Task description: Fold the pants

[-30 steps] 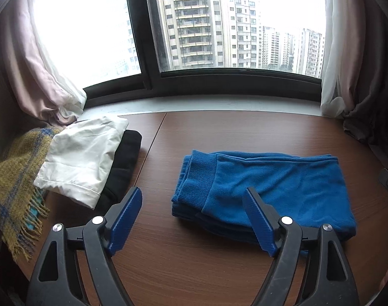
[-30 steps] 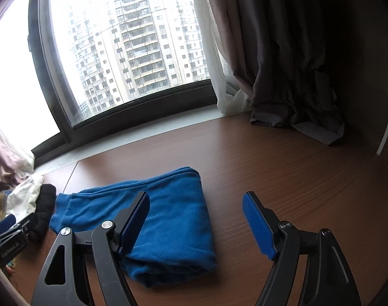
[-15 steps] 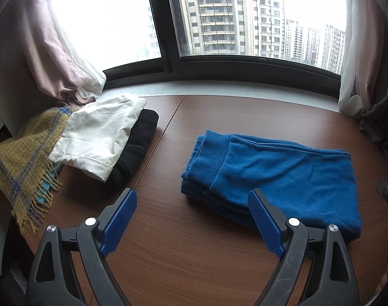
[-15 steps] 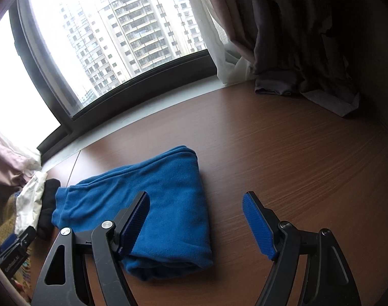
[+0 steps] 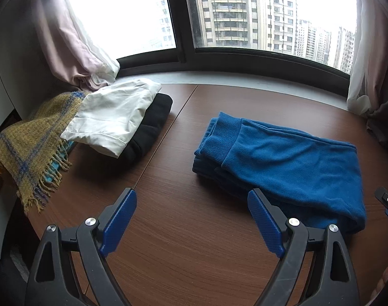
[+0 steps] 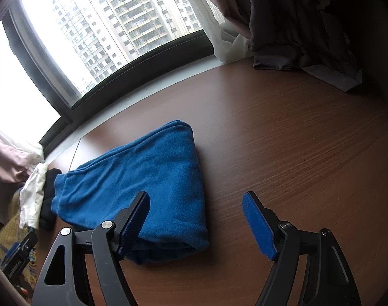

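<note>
So the table (image 5: 183,244) is wide brown wood by the window, and the pants (image 5: 290,163) sit on it right of the seam, already folded into a thick blue rectangle with the ribbed band facing the pile (image 5: 117,119) of other clothes, which is well apart to the left. They look like soft, light fleece: floppy, several layers, not slippery, nothing to break. My guess is any more handling should pinch all the layers at a folded edge or a near corner, since grabbing only the top layer would peel the stack open. Both tools angle down at the table. Left gripper (image 5: 191,221) hangs over bare wood just left of the pants, wide open and empty. Right gripper (image 6: 195,219) is spread too, nothing held, left finger (image 6: 134,220) over the near edge of the pants.
</note>
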A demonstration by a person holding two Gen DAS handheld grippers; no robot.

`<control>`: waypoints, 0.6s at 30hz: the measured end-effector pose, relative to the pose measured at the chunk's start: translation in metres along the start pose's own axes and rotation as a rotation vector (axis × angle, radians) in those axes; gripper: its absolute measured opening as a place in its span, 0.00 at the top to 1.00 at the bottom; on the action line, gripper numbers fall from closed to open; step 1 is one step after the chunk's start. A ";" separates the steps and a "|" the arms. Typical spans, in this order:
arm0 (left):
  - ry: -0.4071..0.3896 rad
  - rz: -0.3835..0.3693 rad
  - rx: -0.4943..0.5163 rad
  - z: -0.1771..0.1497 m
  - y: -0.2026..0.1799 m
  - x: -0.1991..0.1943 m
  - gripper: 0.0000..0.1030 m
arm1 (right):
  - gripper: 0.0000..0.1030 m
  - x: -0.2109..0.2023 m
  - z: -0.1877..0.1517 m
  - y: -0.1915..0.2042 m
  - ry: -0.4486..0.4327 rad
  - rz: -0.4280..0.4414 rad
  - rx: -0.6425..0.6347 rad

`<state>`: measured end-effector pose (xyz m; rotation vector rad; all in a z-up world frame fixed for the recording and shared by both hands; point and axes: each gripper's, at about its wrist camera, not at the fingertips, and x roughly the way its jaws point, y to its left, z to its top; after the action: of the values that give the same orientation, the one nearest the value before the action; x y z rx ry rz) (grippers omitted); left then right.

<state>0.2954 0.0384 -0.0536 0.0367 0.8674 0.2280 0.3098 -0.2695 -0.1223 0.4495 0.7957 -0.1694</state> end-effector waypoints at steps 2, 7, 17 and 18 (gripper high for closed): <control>-0.019 -0.007 0.004 -0.002 0.005 -0.002 0.12 | 0.26 -0.004 -0.002 0.002 -0.011 -0.003 0.000; -0.067 -0.051 0.044 0.004 0.020 0.002 0.11 | 0.26 -0.013 -0.006 0.012 -0.063 -0.047 0.009; -0.156 -0.245 0.209 0.037 0.048 0.025 0.10 | 0.26 -0.041 -0.026 0.054 -0.238 -0.276 0.063; -0.157 -0.268 0.221 0.039 0.050 0.027 0.10 | 0.26 -0.043 -0.028 0.057 -0.240 -0.288 0.077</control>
<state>0.3324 0.0952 -0.0424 0.1411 0.7291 -0.1212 0.2794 -0.2073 -0.0900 0.3772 0.6154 -0.5146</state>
